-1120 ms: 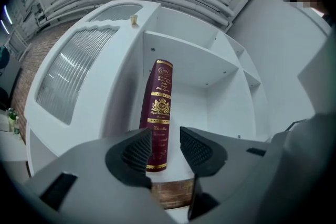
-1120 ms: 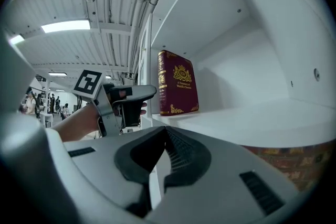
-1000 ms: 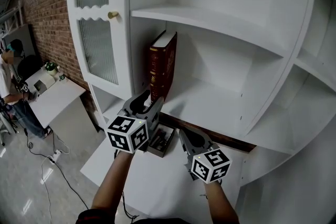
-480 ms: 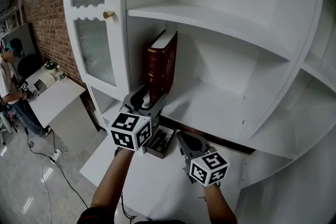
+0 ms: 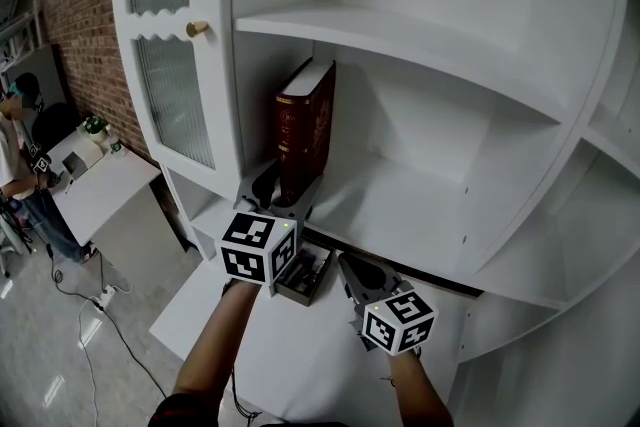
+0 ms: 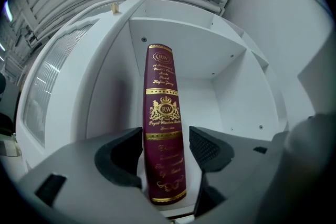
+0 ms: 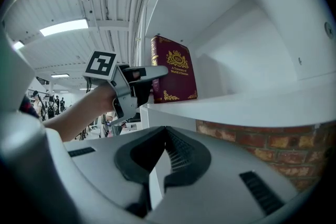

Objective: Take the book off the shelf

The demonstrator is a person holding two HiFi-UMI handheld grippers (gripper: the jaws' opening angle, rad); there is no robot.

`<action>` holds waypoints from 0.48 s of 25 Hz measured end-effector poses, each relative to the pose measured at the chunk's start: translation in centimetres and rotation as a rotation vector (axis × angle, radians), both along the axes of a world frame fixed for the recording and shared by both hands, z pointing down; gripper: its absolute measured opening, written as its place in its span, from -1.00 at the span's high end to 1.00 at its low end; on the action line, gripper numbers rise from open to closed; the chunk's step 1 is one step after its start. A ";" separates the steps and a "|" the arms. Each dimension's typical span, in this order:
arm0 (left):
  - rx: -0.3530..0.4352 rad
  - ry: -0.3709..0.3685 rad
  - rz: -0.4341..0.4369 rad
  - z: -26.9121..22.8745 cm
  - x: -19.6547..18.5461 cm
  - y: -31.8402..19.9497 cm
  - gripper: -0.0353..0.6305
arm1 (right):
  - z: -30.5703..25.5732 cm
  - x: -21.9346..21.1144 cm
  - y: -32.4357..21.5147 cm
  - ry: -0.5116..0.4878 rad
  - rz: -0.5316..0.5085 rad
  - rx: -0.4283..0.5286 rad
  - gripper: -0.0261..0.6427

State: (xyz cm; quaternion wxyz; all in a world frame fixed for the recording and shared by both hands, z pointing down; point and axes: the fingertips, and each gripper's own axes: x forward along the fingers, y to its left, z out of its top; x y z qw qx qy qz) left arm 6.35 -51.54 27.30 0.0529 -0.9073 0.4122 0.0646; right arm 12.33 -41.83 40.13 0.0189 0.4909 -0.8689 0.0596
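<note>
Left gripper: jaws have just been opening and stand released astride the spine of the upright maroon book, at the left end of the white shelf. Right gripper: jaws clenched together, empty, below the shelf edge.

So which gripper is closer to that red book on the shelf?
Left. The left gripper, whose jaws have just been opening, straddles the book at its spine without pressing. The right gripper hangs lower, below the shelf, jaws shut.

Grey tongs, black ribbed pads, marker cubes
</note>
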 end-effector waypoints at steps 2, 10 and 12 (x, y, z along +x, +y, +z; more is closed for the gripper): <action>0.000 0.000 -0.006 0.0 0.2 -0.6 0.06 | 0.1 0.1 -0.2 0.000 0.000 -0.003 0.87; -0.013 -0.016 -0.007 0.1 1.0 -1.9 0.05 | 0.8 0.3 -0.8 0.007 0.001 -0.018 0.87; -0.015 -0.016 -0.006 0.0 1.1 -2.1 0.05 | 1.0 0.2 -0.8 0.008 -0.001 -0.022 0.87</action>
